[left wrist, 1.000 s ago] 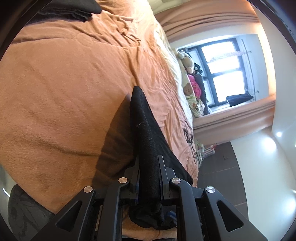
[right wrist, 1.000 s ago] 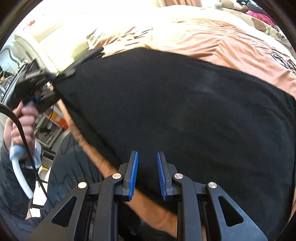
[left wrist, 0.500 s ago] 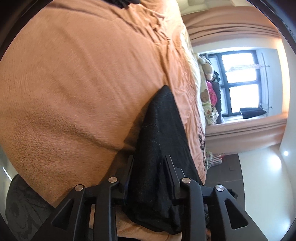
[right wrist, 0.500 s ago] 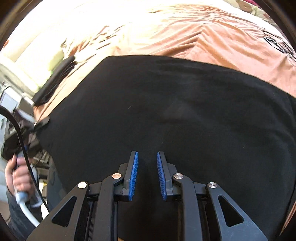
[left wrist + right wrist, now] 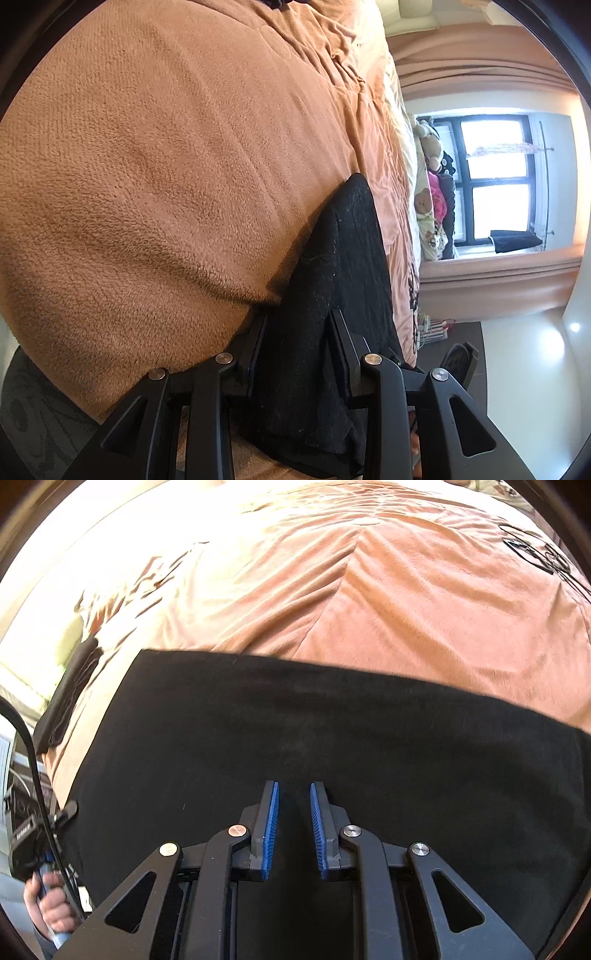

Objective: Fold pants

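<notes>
left wrist view, l to r: the orange blanket [image 5: 166,166] covers the bed and fills most of the frame. near the bed's near edge a corner of the black pants [image 5: 343,258] lies on it, tapering to a point away from the camera. the left gripper [image 5: 295,317] sits over that corner, jaws part way apart, cloth lying slack between the fingers rather than pinched. far right, past the bed's far end: soft toys [image 5: 424,199] and a window [image 5: 491,184].

right wrist view, l to r: a hand [image 5: 51,904] at the bottom left holds the left gripper's handle, w/ a black cable [image 5: 26,738] running up from it. its fingertip just meets the pants' left edge by the bed's left side. a dark folded item [image 5: 66,694] lies on the blanket above that, apart from the pants. the pants [image 5: 332,731] are spread flat in a wide band across the near part of the bed, top edge straight, bare blanket beyond. the right gripper [image 5: 293,786] hovers over the middle of the cloth. its blue pads [image 5: 271,830] show a narrow gap w/ nothing pinched.
</notes>
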{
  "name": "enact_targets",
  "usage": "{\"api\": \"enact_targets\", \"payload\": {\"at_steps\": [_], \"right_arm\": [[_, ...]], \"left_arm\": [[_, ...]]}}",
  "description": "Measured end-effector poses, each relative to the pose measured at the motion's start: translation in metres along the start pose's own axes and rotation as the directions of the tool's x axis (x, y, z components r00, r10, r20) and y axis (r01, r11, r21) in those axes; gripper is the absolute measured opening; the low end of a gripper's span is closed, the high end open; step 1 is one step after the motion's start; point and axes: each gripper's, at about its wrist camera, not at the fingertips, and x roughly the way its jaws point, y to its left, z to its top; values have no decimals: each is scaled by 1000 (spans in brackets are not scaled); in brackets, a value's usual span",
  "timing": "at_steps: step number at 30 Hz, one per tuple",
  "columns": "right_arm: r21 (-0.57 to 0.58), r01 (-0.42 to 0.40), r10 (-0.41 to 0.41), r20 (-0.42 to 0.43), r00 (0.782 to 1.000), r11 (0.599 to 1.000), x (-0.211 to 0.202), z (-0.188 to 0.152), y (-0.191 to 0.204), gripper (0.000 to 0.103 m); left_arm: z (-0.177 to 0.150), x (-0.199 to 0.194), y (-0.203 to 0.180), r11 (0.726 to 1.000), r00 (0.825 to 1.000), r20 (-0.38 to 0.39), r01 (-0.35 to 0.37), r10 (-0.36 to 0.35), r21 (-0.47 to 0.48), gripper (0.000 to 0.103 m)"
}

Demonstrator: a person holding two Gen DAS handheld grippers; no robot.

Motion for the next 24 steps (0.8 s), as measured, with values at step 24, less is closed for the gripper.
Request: {"api": "enact_targets", "payload": {"at_steps": [24], "right_arm": [[26, -23, 23, 23, 999, 999, -9, -29, 11, 15]], "left_arm": [[-10, -12, -20, 999, 997, 53, 51, -52, 16, 15]]}}
